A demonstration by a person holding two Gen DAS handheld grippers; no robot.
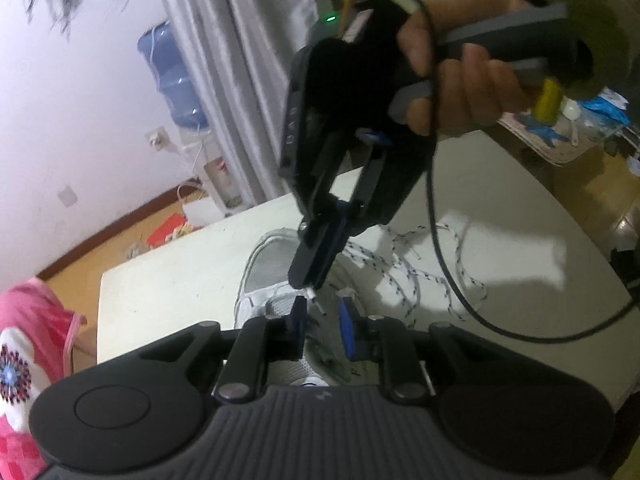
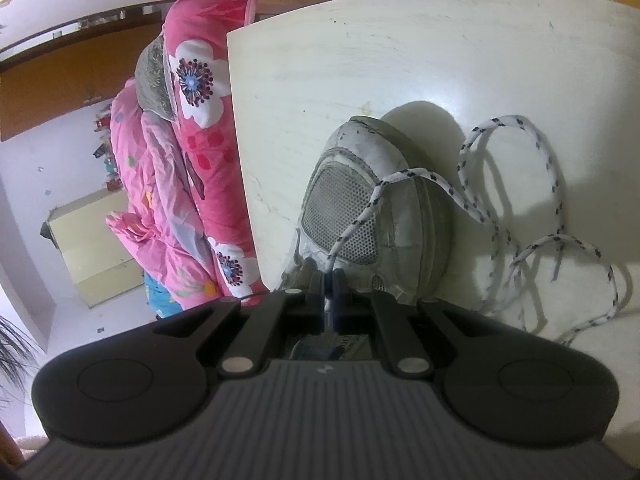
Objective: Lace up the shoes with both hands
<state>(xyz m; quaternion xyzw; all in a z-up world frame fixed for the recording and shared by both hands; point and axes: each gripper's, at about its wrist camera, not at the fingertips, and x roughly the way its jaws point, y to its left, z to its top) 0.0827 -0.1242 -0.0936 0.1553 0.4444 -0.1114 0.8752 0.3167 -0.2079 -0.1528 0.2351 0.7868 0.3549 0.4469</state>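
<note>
Item: my right gripper (image 2: 329, 280) pinches the lace (image 2: 356, 224) tip above the shoe (image 2: 372, 200) on the table (image 2: 320, 60); my left gripper (image 1: 322, 322) gapes beneath. Risk: thin aglet slips during handover.

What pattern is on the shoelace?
White lace with dark flecks, clearest in the right wrist view.

A worn white sneaker (image 2: 372, 216) with grey mesh panels lies on its sole just ahead of the right gripper's fingers (image 2: 339, 280), toe pointing away. Its white lace (image 2: 476, 208) with dark flecks runs from between those fingers across the toe, then loops loosely to their right
</note>
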